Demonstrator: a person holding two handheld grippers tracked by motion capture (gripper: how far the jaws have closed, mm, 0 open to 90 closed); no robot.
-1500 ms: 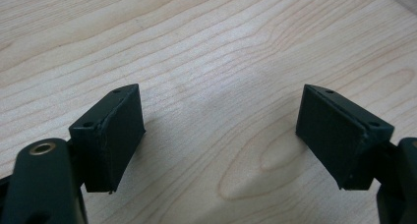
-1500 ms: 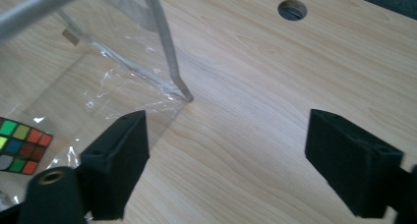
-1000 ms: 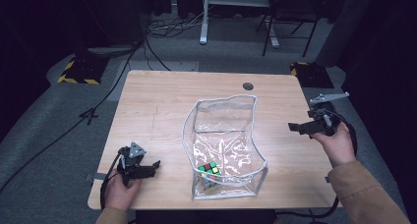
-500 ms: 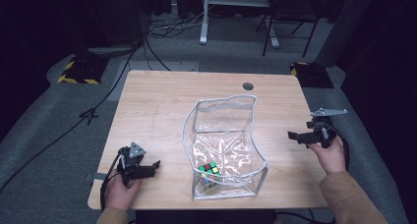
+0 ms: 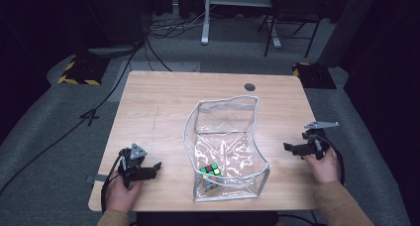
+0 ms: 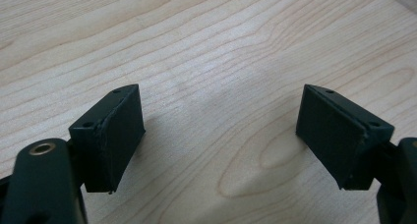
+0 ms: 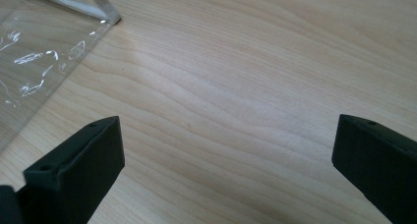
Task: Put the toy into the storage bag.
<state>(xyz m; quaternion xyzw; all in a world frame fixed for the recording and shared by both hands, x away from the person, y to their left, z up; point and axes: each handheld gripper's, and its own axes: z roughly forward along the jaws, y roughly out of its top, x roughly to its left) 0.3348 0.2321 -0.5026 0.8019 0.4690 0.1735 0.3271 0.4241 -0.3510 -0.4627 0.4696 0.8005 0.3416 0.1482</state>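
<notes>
Two grippers (seemingly edge-side) flanking bag (image 5: 225, 137)

- Cube (image 5: 210, 170) seen through the clear bag (image 5: 225, 137), lower faces blurred by glare and creased plastic;
- Bag cut by the right gripper view's upper-left edge;
- Forearms cropped at the high view's bottom edge.

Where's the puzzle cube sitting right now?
In the high view, the puzzle cube lies inside the clear plastic bag, at its near end on the wooden table, between the left gripper and the right gripper.
</notes>
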